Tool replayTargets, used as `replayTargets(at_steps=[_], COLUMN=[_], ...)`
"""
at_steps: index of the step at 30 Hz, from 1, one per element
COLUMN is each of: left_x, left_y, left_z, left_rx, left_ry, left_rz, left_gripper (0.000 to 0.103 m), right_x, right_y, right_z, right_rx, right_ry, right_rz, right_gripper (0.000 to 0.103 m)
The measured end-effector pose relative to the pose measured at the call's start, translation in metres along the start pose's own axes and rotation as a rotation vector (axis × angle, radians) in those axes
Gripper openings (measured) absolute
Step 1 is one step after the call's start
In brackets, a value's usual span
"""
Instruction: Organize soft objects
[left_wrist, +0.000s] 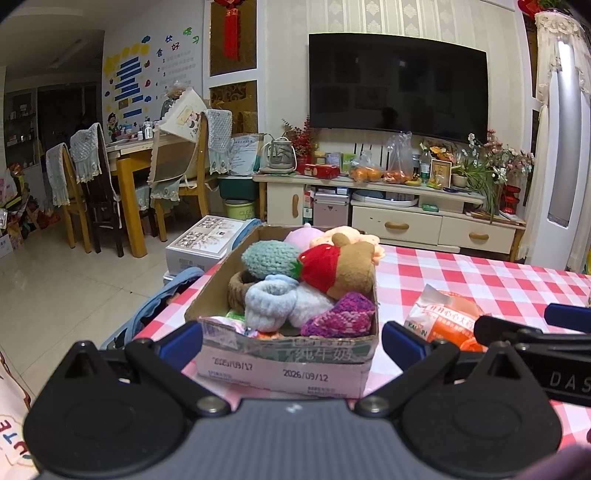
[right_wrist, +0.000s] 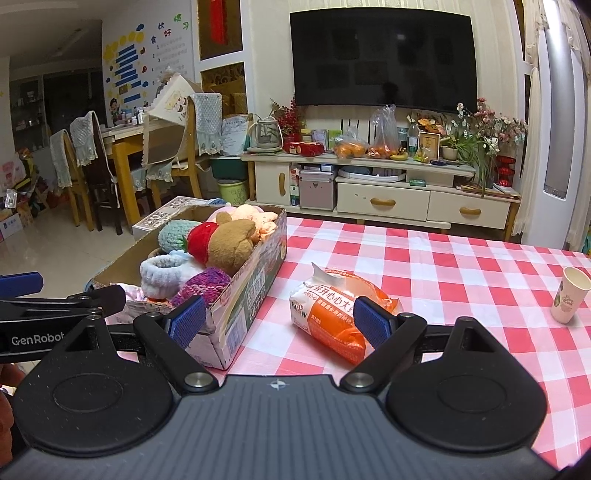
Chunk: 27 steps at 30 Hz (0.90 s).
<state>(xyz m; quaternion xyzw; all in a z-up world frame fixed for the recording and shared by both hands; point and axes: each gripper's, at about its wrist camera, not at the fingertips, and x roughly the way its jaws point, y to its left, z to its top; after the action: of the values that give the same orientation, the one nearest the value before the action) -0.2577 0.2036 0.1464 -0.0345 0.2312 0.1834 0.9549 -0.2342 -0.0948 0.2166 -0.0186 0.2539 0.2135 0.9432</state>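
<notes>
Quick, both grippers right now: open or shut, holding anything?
Left gripper: open, empty, jaws spread before the cardboard box of soft toys.
Right gripper: open, empty, the orange packet lying ahead between its fingers.

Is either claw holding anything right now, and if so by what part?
Nothing is held. The left claw and right claw are both open and empty.

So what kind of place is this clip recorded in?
Most likely a home living and dining room: a wall-mounted TV above a cluttered media cabinet, a wooden dining table with chairs, and a checked tablecloth under the box.
</notes>
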Motion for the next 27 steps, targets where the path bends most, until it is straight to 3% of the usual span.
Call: replayTargets(at_steps=[27], left_x=[0.003], left_y=[0.005], left_z=[-0.011], left_rx=[-0.009], left_ry=[0.004], left_rz=[0.01], left_gripper=[0.102], right_x=[0.002], right_y=[0.004], right_z=[-0.006], right_rx=[-0.003], right_ry=[0.022], right_rz=[-0.01], right_gripper=[0.103])
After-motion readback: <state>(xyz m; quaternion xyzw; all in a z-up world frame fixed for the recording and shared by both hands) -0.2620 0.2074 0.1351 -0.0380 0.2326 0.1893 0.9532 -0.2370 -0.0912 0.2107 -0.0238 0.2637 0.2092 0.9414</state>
